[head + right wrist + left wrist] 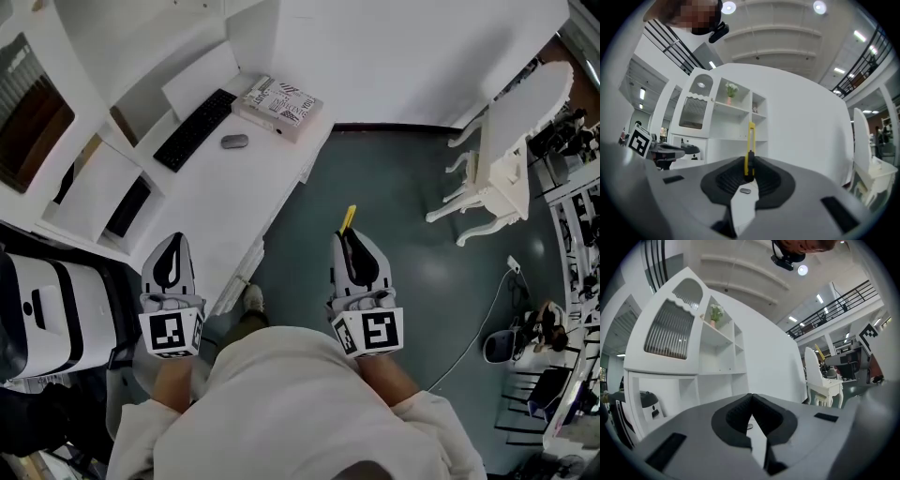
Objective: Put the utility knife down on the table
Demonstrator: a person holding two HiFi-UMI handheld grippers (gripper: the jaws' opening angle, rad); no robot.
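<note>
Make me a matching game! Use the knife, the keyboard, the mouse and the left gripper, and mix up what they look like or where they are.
Things:
1. utility knife
2. keyboard
3. mouse
4. left gripper

Clues:
A. small and grey, lying on the table
B. shut, with nothing in it
C. yellow, clamped in the right gripper
D. long and black, lying on the table

Pairs: 1-C, 2-D, 3-A, 4-B

Plain cream top w/ loose sleeves; dark trouser leg, pale shoe.
</note>
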